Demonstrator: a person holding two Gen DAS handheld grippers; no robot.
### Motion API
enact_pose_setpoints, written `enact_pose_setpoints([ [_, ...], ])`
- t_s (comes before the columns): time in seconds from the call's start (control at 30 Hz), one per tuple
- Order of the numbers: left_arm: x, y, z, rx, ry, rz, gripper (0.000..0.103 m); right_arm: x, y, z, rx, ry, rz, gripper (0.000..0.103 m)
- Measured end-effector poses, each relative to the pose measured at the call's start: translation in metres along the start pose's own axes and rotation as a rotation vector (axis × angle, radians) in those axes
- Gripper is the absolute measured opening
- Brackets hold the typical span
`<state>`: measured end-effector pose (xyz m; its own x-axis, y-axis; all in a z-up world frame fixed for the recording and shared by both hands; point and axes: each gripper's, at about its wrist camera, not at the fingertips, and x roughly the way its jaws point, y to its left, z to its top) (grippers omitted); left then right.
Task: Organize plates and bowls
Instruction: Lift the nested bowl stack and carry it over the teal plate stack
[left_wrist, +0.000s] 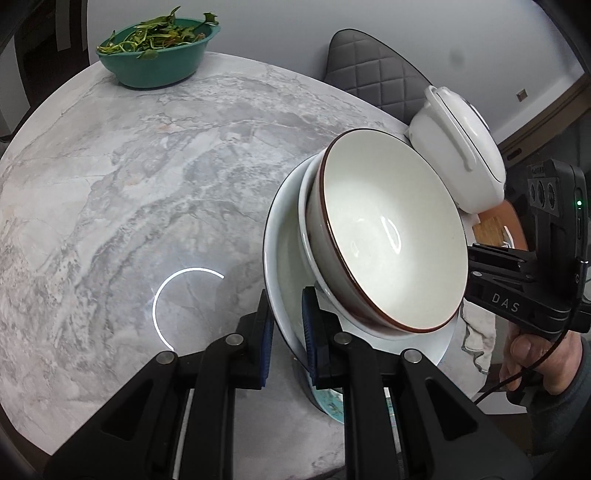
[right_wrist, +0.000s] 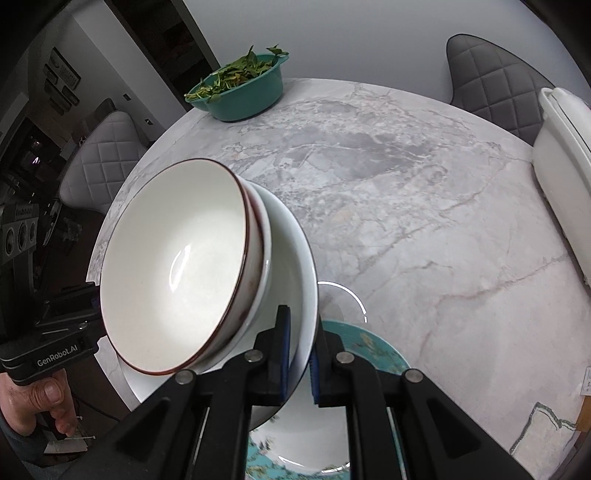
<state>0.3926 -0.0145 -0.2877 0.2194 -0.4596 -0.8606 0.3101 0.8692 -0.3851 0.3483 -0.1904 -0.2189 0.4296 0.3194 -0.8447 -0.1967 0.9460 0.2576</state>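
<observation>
Left tool and right tool each clamped on opposite rims of white plate, bowl stack tilted above marble surface.

The left tool is closed on the rim of a wide white plate; its blue pads press the rim from both sides. On the plate sit two bowls, one inside the other: a white bowl below and a bowl with a brown rim on top. The stack is tilted and is above the grey marble surface. At the right edge, the right tool reaches to the other side of the stack, and a hand holds its handle. Behind the stack stands a white pot with a lid. Far on the surface is a green bowl with leaves. A grey chair stands behind the surface.
</observation>
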Motion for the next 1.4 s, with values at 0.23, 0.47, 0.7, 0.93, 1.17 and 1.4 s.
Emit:
enact_pose_setpoints([
  [0.23,0.009,-0.037,-0.029,0.004,0.009,-0.005,0.013,-0.014,-0.024,-0.037,0.012,0.002,0.001,0.011],
  [0.47,0.029,-0.064,-0.055,0.022,0.039,-0.011,0.013,-0.018,-0.046,-0.071,0.035,0.019,-0.009,0.011],
  [0.7,0.044,-0.074,-0.072,0.025,0.064,-0.012,0.013,-0.014,-0.059,-0.092,0.052,0.036,-0.012,0.011],
  [0.93,0.06,-0.072,-0.083,0.026,0.084,-0.008,0.013,-0.004,-0.062,-0.103,0.051,0.05,-0.021,0.011],
  [1.17,0.074,-0.067,-0.089,0.024,0.1,-0.008,0.012,0.006,-0.066,-0.111,0.06,0.06,-0.024,0.011],
  [1.4,0.081,-0.062,-0.092,0.032,0.097,-0.003,0.012,0.016,-0.067,-0.119,0.07,0.066,-0.028,0.011],
])
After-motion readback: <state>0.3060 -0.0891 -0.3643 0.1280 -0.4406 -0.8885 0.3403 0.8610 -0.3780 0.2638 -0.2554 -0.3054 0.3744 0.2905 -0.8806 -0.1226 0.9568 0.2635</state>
